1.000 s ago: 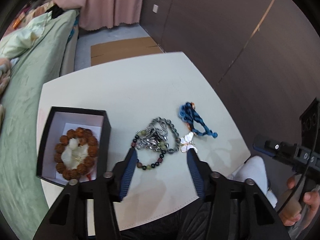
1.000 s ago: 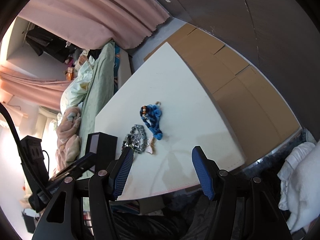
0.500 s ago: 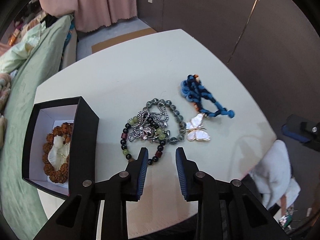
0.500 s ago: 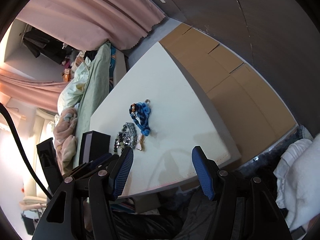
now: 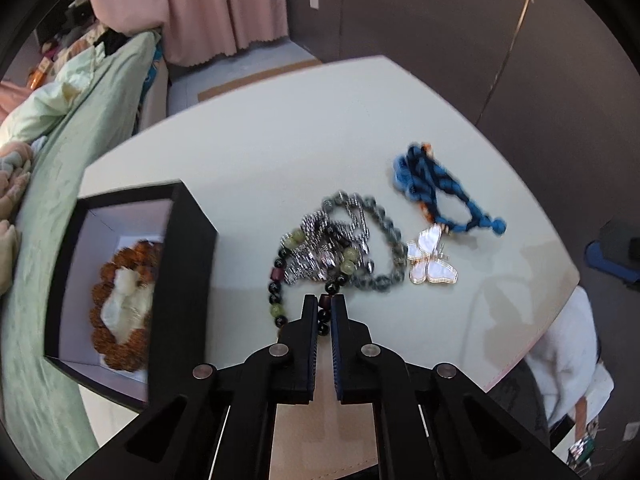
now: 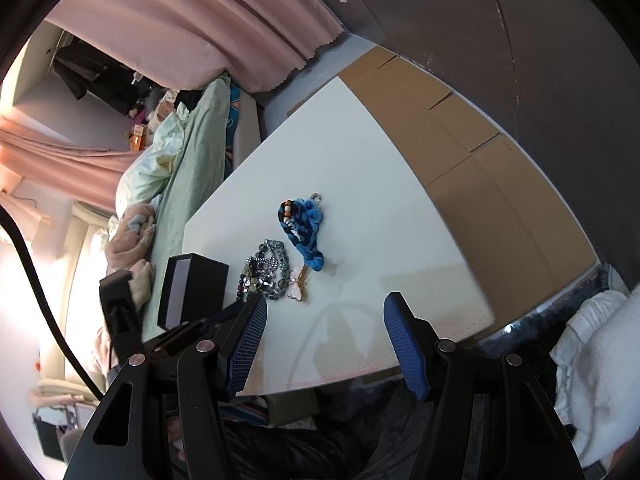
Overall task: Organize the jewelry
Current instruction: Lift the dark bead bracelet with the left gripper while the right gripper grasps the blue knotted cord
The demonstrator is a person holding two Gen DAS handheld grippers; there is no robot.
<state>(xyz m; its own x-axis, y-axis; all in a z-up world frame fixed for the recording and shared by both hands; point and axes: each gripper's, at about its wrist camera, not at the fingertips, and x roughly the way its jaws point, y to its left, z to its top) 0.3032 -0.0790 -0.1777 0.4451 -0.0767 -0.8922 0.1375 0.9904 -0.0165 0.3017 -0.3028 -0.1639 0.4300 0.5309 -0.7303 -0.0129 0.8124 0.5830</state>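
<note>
A pile of jewelry lies mid-table: a dark and green beaded bracelet [image 5: 280, 292], a silver chain [image 5: 320, 240], a grey bead bracelet [image 5: 384, 232], a white butterfly pendant [image 5: 430, 258] and a blue braided cord [image 5: 436, 192]. My left gripper [image 5: 324, 300] is shut on the near beads of the beaded bracelet. An open black box [image 5: 188, 248] to the left holds a brown bead bracelet [image 5: 120, 300]. My right gripper [image 6: 324, 312] is open and empty above the table's near edge; the pile [image 6: 268, 272] and the box [image 6: 196, 292] lie ahead to its left.
The white table [image 5: 280, 140] ends close to a green-covered bed [image 5: 60, 152] on the left. Flat cardboard [image 6: 480, 160] lies on the floor along the dark wall. White cloth [image 6: 592, 360] lies to the right, below the table edge.
My left gripper has moved forward to the jewelry pile and closed from wide open onto the beaded bracelet. The right gripper has stayed open and shifted slightly.
</note>
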